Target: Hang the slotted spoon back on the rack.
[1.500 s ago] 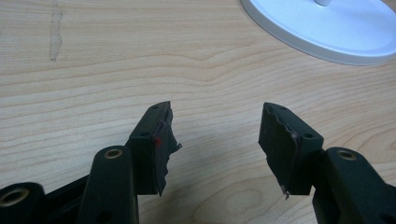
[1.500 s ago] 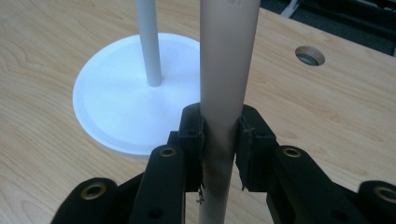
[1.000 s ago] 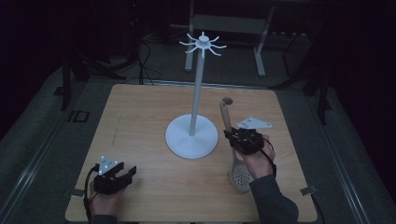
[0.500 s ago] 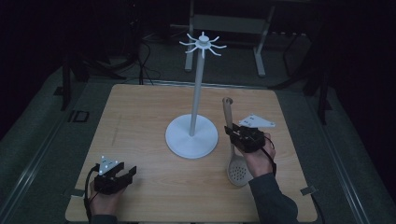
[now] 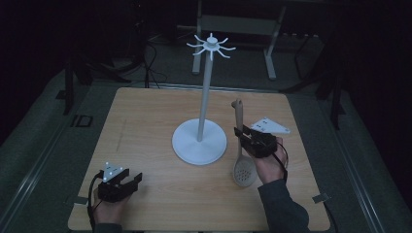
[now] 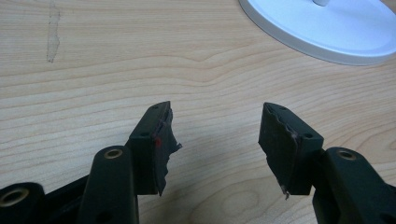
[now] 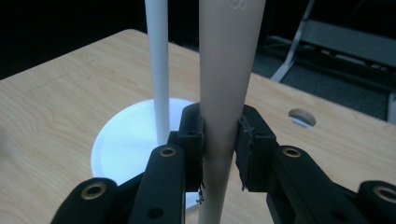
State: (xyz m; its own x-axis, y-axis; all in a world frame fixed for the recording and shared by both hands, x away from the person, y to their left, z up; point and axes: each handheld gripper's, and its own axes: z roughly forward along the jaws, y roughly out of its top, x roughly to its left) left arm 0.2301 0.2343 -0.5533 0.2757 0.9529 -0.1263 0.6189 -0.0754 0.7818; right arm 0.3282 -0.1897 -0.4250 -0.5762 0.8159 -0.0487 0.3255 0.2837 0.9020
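Right gripper [image 5: 241,134] clamping spoon handle [image 7: 223,93], tipped up since | left gripper [image 5: 131,180] open, unmoved

From above the near edge we look forward and down on the whole table [image 5: 145,111]. Our left gripper view skims low over the wood toward the white stand [image 6: 327,28] base; the right gripper view, close in, shares that stand [image 7: 158,70].

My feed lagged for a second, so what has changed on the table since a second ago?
The right tool, shut on the spoon, has shifted it slightly toward the stand; the spoon's bowl seems to have tipped up a little, though that is hard to tell. Nothing was let go. The left tool stays open and idle at the table's near left corner, and the stand has not moved.
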